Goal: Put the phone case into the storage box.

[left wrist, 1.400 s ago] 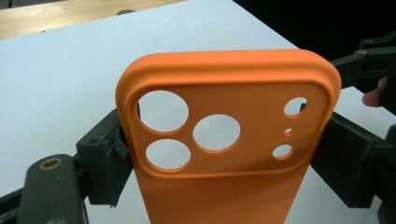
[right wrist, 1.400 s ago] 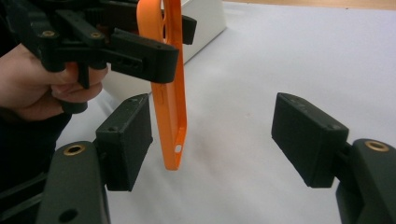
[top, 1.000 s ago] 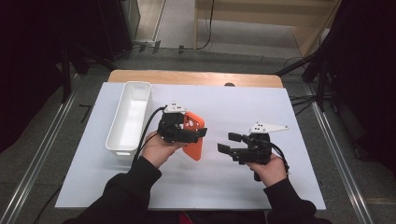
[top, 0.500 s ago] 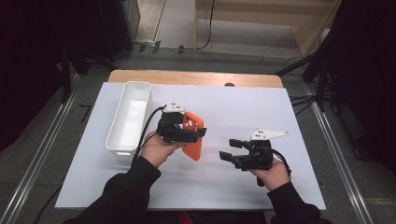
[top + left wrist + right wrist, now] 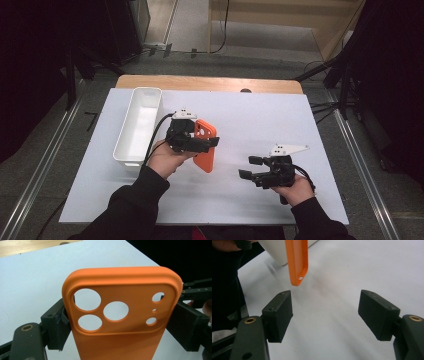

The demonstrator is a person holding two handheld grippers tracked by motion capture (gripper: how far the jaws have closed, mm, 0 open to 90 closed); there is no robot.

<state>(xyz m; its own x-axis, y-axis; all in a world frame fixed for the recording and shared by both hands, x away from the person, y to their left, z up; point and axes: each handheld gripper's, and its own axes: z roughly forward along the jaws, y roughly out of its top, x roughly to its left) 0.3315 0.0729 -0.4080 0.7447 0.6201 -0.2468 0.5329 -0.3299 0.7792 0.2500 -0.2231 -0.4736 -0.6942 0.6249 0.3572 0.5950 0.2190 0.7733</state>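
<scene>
White rectangular plastic bin (image 5: 140,125): empty, at the left of the white table sheet (image 5: 260,115)

Left gripper (image 5: 200,144): jaws clamped on the two long edges of the orange soft-looking phone case with round camera holes (image 5: 120,315); case held off the table, just right of the bin. Risk: the flexible shell could bow under side pressure and spring out of the pads, dropping onto the sheet

Right gripper (image 5: 252,167): jaws apart, nothing between them, low over the sheet, well apart from the case. Risk: a second grip taken on the case's thin lower end (image 5: 298,270) might twist it out of the left hold

White-topped table (image 5: 310,125) on grey floor (image 5: 60,115), dark surroundings.
</scene>
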